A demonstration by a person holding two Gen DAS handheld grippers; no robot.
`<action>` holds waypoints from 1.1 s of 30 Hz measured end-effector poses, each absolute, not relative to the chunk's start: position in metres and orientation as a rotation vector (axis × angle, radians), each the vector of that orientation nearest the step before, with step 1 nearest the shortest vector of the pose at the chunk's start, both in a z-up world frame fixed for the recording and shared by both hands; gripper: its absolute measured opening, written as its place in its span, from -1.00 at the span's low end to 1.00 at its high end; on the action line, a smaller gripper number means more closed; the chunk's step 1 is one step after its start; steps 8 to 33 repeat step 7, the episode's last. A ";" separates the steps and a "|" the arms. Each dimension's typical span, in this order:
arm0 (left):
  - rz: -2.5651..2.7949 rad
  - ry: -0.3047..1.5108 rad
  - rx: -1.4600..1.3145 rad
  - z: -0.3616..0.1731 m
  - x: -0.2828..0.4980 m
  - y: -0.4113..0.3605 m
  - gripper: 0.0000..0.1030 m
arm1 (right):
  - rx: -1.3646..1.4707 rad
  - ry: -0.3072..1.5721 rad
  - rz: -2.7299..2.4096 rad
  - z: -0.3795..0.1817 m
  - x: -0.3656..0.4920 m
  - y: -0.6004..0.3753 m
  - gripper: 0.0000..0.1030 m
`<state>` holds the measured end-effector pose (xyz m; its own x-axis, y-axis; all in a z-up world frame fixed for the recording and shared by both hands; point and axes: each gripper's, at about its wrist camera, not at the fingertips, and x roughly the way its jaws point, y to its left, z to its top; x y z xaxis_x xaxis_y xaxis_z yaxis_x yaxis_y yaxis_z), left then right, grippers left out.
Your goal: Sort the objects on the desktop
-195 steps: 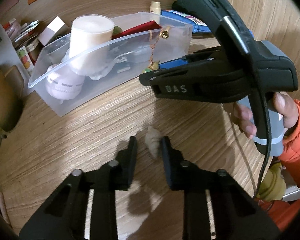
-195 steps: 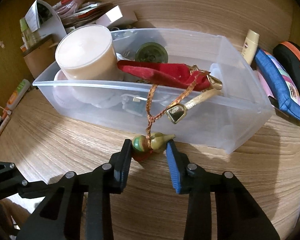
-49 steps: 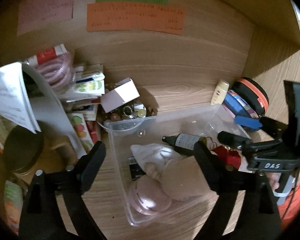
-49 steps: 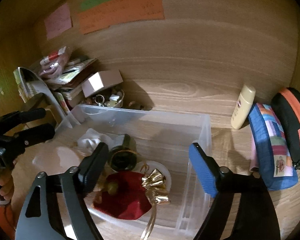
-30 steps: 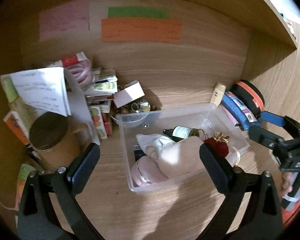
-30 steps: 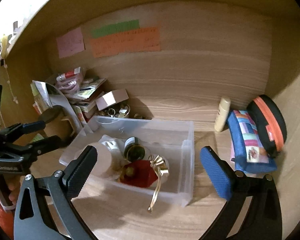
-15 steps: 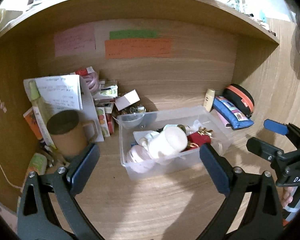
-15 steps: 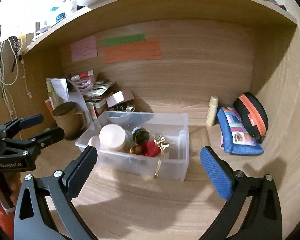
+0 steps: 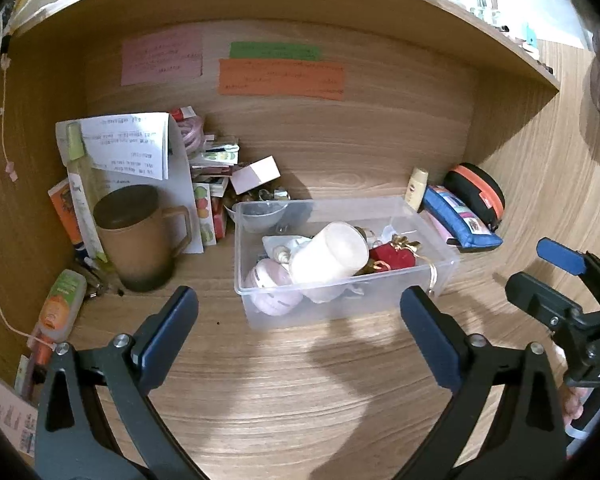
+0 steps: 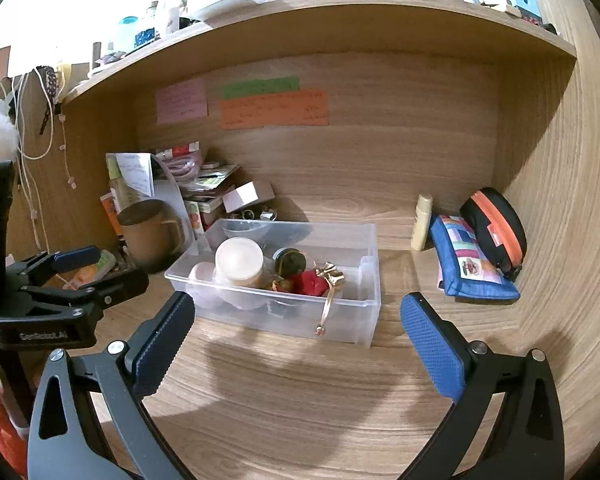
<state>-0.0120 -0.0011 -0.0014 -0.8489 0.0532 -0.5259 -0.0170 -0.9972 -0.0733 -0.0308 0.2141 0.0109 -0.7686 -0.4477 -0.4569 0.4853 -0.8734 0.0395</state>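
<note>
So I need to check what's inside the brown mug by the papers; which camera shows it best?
The left wrist view: the brown mug is large there, seen from above, its mouth dark, contents not discernible. The right wrist view shows the same mug smaller and lower-angled, near the clear bin.

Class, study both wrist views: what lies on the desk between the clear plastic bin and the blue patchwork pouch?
Nothing: in the right wrist view, only bare wooden desk separates the clear plastic bin from the blue patchwork pouch.

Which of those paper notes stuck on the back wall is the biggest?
The orange note: it is the widest strip, just under the thin green note and right of the smaller pink note.
</note>
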 end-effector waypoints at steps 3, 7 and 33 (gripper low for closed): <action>2.995 -0.095 -0.835 -0.002 -0.014 -0.002 0.99 | 0.648 0.116 -2.555 0.008 -0.037 0.212 0.99; 2.985 -0.092 -0.833 -0.001 -0.017 -0.001 0.99 | 0.670 0.112 -2.543 0.004 -0.045 0.210 0.99; 2.985 -0.092 -0.833 -0.001 -0.017 -0.001 0.99 | 0.670 0.112 -2.543 0.004 -0.045 0.210 0.99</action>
